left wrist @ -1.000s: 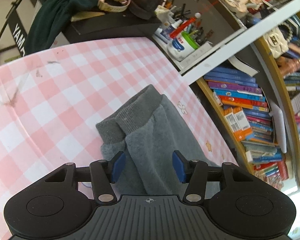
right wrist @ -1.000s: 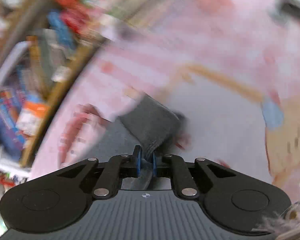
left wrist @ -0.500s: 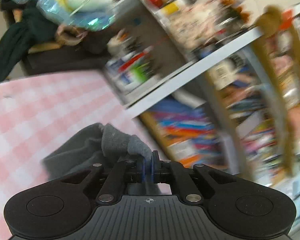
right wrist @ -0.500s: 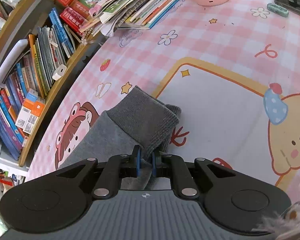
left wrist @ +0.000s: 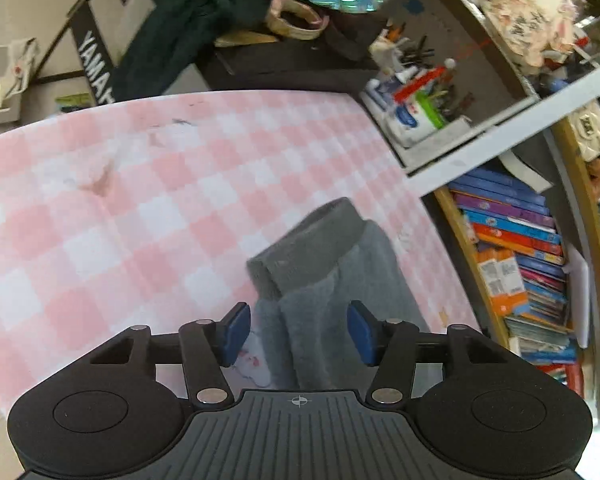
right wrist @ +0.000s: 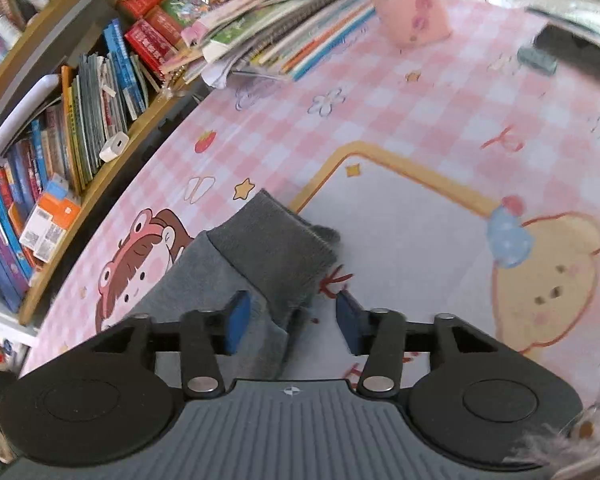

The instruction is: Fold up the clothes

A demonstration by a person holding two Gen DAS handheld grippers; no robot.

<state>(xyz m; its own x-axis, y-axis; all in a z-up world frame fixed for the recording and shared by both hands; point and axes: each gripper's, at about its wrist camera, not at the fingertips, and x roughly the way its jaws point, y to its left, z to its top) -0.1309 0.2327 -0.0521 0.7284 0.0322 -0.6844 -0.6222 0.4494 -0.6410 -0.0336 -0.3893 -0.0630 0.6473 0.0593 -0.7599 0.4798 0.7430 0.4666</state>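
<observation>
Grey garment [left wrist: 332, 280] lies flat on the pink checked tabletop [left wrist: 140, 200], no longer pinched: half a second ago both pairs of tongs were clamped on its cloth, and now both stand spread with the fabric free between their blue pads.

In the left wrist view, the left tongs [left wrist: 298, 330] are wide apart over the folded grey cloth. Left of the garment the tabletop runs open and bare to its far edge, beyond which sit a dark green cloth [left wrist: 180, 28] and a black stand. Right of the garment the tabletop's edge is near, with the bookshelf [left wrist: 516, 256] just past it. The garment's long axis runs away from the tongs, its darker ribbed cuff [left wrist: 308, 244] at the far end.

In the right wrist view, the right tongs [right wrist: 292, 324] are also apart, straddling the ribbed cuff's [right wrist: 276, 252] near corner. Left of the garment [right wrist: 204, 292] the bookshelf [right wrist: 60, 152] hugs the tabletop's [right wrist: 420, 120] edge; right of it lies open room across the white panel with the bear print [right wrist: 548, 280]. A stack of books [right wrist: 268, 40] and a pink box [right wrist: 408, 4] sit well beyond the cuff.
</observation>
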